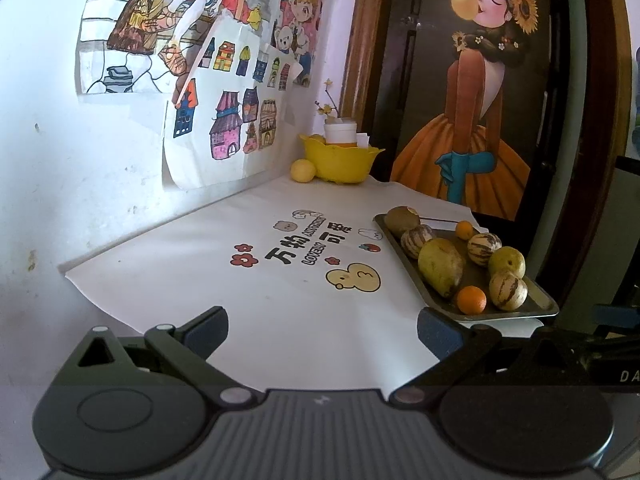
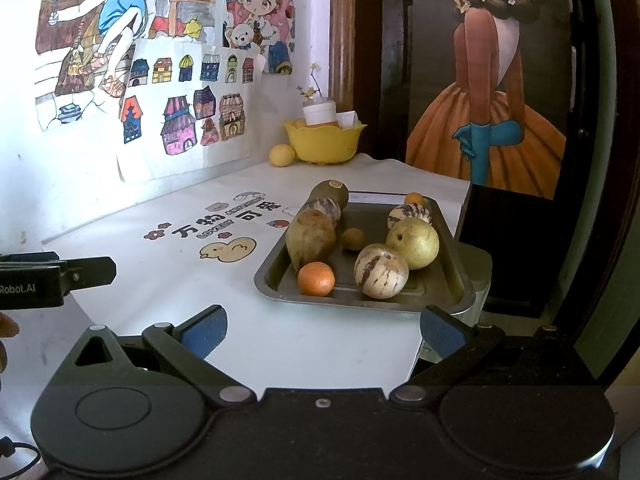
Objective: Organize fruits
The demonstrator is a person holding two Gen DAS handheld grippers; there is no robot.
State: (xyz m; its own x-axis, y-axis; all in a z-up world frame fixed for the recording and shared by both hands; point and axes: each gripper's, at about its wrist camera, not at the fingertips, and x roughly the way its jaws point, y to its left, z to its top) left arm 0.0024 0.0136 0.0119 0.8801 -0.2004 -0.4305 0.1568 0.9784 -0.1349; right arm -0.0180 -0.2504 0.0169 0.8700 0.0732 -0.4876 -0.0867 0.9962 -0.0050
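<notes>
A grey metal tray [image 1: 536, 306] [image 2: 456, 280] on the table's right side holds several fruits: a green-yellow mango [image 1: 440, 266] [image 2: 310, 240], striped melons [image 1: 508, 290] [image 2: 381, 271], a yellow pear [image 1: 506, 262] [image 2: 414, 242], small oranges [image 1: 472, 300] [image 2: 316, 279] and a kiwi [image 1: 402, 220] [image 2: 330, 194]. My left gripper [image 1: 322, 330] is open and empty over the white cloth, left of the tray. My right gripper [image 2: 324, 330] is open and empty just in front of the tray's near edge.
A yellow bowl [image 1: 340, 162] [image 2: 324, 140] with a white cup stands at the back against the wall, a yellow lemon [image 1: 303, 170] [image 2: 282, 155] beside it. The white printed cloth [image 1: 280, 280] covers the table. The table's right edge drops off past the tray.
</notes>
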